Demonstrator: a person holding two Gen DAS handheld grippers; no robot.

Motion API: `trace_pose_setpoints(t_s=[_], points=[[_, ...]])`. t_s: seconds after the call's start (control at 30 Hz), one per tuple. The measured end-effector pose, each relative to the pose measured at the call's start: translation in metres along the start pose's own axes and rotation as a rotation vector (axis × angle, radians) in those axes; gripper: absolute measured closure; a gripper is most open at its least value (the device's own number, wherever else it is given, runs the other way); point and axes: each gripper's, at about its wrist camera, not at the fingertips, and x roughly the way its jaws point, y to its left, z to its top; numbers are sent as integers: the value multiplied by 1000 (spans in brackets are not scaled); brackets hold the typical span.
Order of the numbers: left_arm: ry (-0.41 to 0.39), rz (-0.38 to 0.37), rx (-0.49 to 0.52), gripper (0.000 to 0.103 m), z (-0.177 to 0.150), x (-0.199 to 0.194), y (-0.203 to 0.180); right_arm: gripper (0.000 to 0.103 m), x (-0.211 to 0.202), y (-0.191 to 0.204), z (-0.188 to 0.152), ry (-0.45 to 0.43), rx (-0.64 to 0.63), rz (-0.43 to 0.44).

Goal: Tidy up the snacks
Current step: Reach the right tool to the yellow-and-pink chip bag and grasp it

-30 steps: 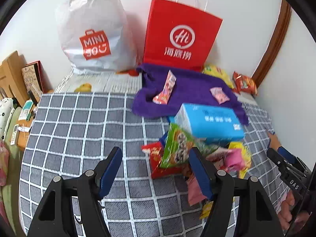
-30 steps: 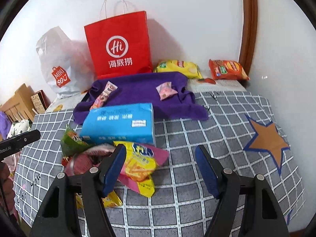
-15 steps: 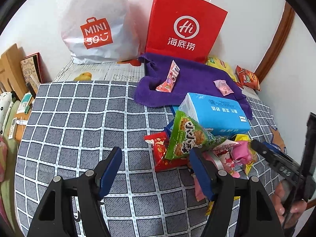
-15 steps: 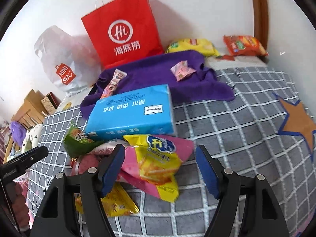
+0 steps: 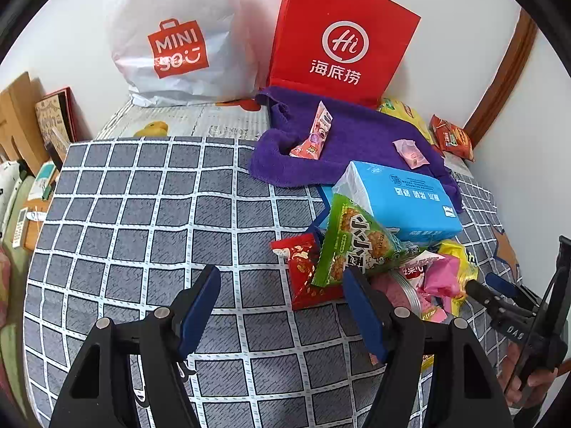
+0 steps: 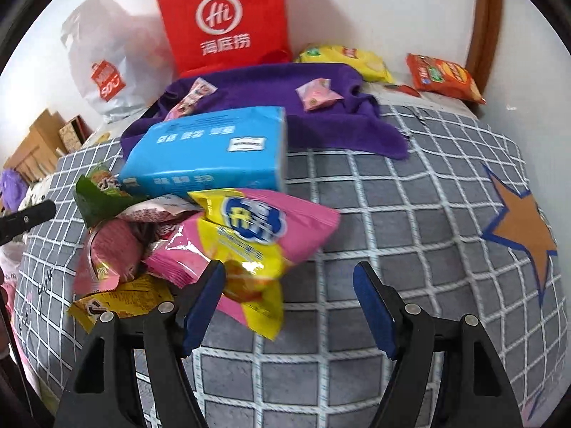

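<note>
Your left gripper (image 5: 282, 306) and right gripper (image 6: 289, 303): jaws apart, empty. Snack pile (image 6: 200, 242): overlapping; lower packets half hidden beneath the blue tissue pack (image 6: 210, 149), labels blurred.

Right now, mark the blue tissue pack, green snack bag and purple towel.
blue tissue pack (image 6: 210, 149): right wrist view, on its top face.
green snack bag (image 5: 353, 242): left wrist view, on the printed front.
purple towel (image 5: 360, 135): left wrist view, on bare cloth between the two small packets.
</note>
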Motion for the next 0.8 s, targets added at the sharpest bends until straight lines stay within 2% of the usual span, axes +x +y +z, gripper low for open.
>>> trace_pose_setpoints(t_s=[0.07,0.23,0.4,0.53,0.67,0.7,0.77,0.8], points=[[1,-3,-8,34,0,0,2,30,-4,-5,2,-4,45,22],[10,-8,-12,34,-1,-1,6,30,-1,3,7,2,134,177],[23,1,-26,34,-1,-1,11,28,18,21,13,42,146,167],[21,9,-33,34,-1,-3,15,22,27,28,18,38,145,137],[27,4,-40,34,-2,-2,17,21,37,27,22,49,155,113],[31,5,-40,34,-2,-1,16,21,39,27,22,47,154,110],[39,5,-38,34,-3,2,15,33,39,26,21,42,133,102],[42,4,-37,34,-4,2,15,35,37,26,20,41,113,97]])
